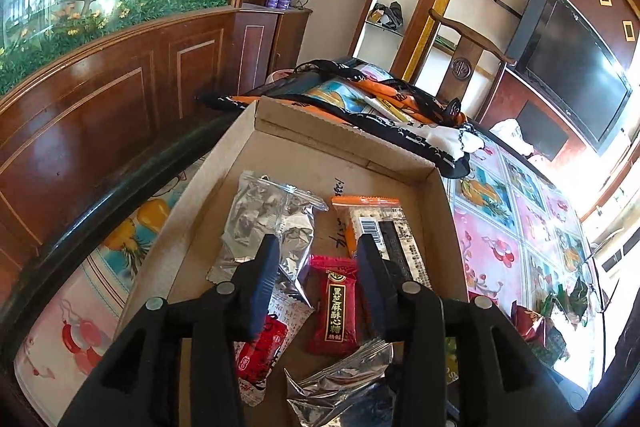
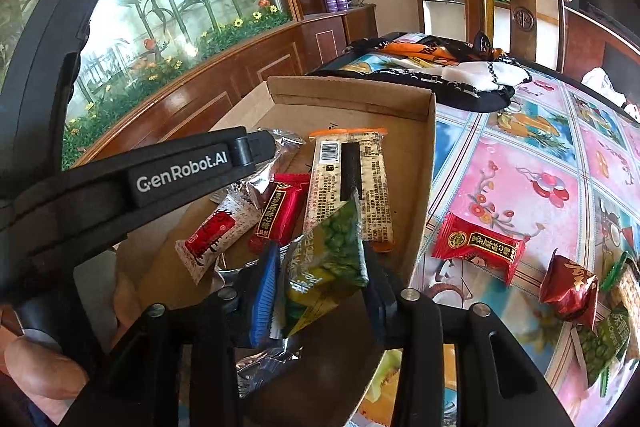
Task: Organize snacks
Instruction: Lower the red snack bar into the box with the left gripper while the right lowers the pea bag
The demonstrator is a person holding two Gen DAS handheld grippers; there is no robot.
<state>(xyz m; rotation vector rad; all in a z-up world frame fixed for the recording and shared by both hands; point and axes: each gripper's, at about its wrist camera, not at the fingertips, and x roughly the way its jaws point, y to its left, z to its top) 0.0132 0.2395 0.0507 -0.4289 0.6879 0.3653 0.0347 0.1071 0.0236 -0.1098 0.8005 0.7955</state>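
- Cardboard box (image 2: 424, 163) on desk (image 2: 520, 187), holding most snacks.
- Left gripper (image 1: 318, 259) released, empty, above red candy (image 1: 338, 307).
- Green pea packet (image 2: 332, 267) between right gripper (image 2: 320, 271) pads, apparently loosely gripped over box; light, crinkly, slippery; best pinched at sealed edge.

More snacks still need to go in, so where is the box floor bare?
Bare cardboard lies along the cardboard box's far wall, beyond the silver packet and orange-edged bar. The near half is crowded: red candy, white-red packet.
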